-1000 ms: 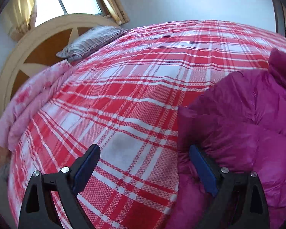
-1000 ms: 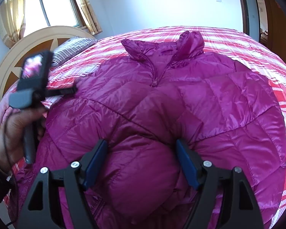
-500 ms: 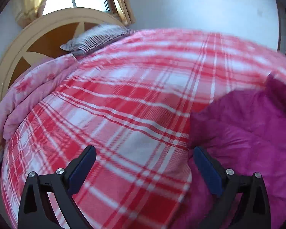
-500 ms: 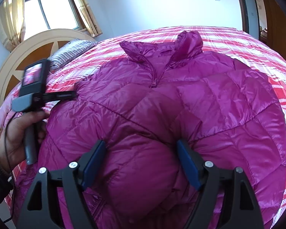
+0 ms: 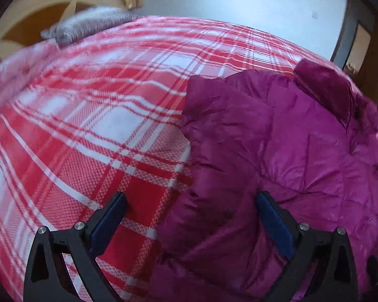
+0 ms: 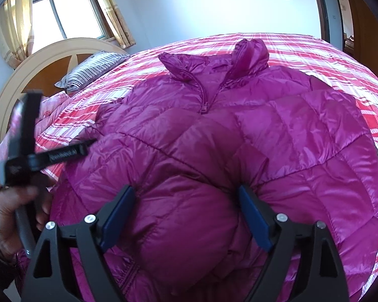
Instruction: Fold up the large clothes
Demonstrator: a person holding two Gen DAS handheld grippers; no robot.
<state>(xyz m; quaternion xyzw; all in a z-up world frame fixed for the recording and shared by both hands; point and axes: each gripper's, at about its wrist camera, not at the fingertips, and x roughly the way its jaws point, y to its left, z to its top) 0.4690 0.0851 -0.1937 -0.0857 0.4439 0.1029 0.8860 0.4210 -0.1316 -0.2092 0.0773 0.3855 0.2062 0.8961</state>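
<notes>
A magenta puffer jacket (image 6: 239, 138) lies front up on the red plaid bedspread (image 6: 315, 50), collar (image 6: 249, 52) at the far end, zip partly closed. My right gripper (image 6: 186, 198) hovers at its near end. Its jaws are opening, and a puffy folded bulge of the jacket sits between them, resting on the jacket body. My left gripper (image 5: 191, 206) is open over the jacket's (image 5: 302, 151) left edge: one finger above the bedspread (image 5: 100, 125), the other above the fabric. The right wrist view shows the left gripper (image 6: 83, 148) held by a hand (image 6: 12, 214).
A striped pillow (image 6: 93, 68) and a pink quilt (image 6: 50, 108) lie by the round wooden headboard (image 6: 37, 60) at the far left. A curtained window (image 6: 63, 7) is behind it. A wooden door (image 6: 365, 25) stands at the right. Bare bedspread stretches left of the jacket.
The left gripper swung right and tipped down toward the jacket, so the jacket's edge now lies between its open jaws. The right jaws widened a little around the bulge; the right hand stayed put.
</notes>
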